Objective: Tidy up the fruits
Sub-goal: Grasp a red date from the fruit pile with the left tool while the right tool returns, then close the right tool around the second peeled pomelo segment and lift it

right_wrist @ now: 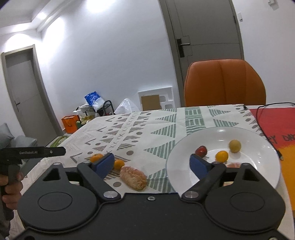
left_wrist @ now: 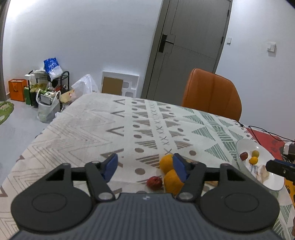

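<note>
Left tongs [left_wrist: 145,164]: spread wide, holding nothing; two oranges [left_wrist: 166,163] at right finger, red fruit [left_wrist: 154,182] between fingers, on tabletop [left_wrist: 83,129].

Right tongs [right_wrist: 153,163]: spread wide, holding nothing; bread roll [right_wrist: 133,177] between fingers, plate [right_wrist: 258,166] with three fruits beyond right finger.

White walls [left_wrist: 92,37] enclose the room. A grey door [left_wrist: 189,49] with a black handle stands at upper centre; a second grey door [right_wrist: 24,90] appears at left in the right wrist view. An orange chair [left_wrist: 212,94] sits behind the table, which carries a patterned tablecloth [left_wrist: 92,125]. Bags and a black rack [left_wrist: 62,81] crowd the grey floor [left_wrist: 16,129] at left. Ceiling light [right_wrist: 95,5] glares at the top.
</note>
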Demonstrator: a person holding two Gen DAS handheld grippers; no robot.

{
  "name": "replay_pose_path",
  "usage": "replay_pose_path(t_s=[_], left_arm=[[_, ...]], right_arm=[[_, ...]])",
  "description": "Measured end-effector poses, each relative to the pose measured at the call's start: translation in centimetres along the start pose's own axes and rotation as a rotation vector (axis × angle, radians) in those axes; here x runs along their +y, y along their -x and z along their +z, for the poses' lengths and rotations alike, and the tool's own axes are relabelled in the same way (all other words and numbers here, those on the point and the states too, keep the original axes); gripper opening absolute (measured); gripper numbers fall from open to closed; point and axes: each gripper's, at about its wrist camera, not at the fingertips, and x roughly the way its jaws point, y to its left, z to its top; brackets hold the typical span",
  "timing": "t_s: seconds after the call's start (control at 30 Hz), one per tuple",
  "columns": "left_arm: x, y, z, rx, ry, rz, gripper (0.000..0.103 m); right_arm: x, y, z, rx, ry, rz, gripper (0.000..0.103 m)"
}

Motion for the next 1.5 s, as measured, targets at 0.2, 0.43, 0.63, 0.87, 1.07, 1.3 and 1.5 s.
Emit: replay_pose_path(t_s=[0.2,0.43,0.63,0.87,1.07,1.3,1.5], left_arm=[[0.4,-1.0,-0.8,0.029,0.007,-0.005,0.051],[0.5,-2.2,-1.7,0.067,0.008,-0.023,0.043],[0.6,-3.4,-2.2,0.097,0.015,-0.036,0.037],[0.4,-4.1,-2.5,0.105,0.018,-0.068,0.036],[0.1,-5.1,-2.7,0.127,0.014,-0.091,0.036],[0.4,-5.4,-2.6,0.114,0.02,-0.089,0.023],[0.8,-5.0,-2.6,0.113,0.035,-0.074,0.022]], right_arm=[[0.9,-0.9,-0.1,0.014,0.025,0.035,0.074],[1.9,-2.5,-0.5,0.056,0.041,0.059,0.061],[2.6,-3.5,-0.7,0.083,0.059,0.07,0.059],[3.2,-5.1,-0.7,0.113,0.081,0.073,0.059],[3.7,-6.4,-0.8,0.14,0.1,0.076,0.059],[4.5,-7.6,-0.9,0.167,0.15,0.061,0.059],[4.6,-8.3,-0.9,0.174,0.159,0.066,0.059]])
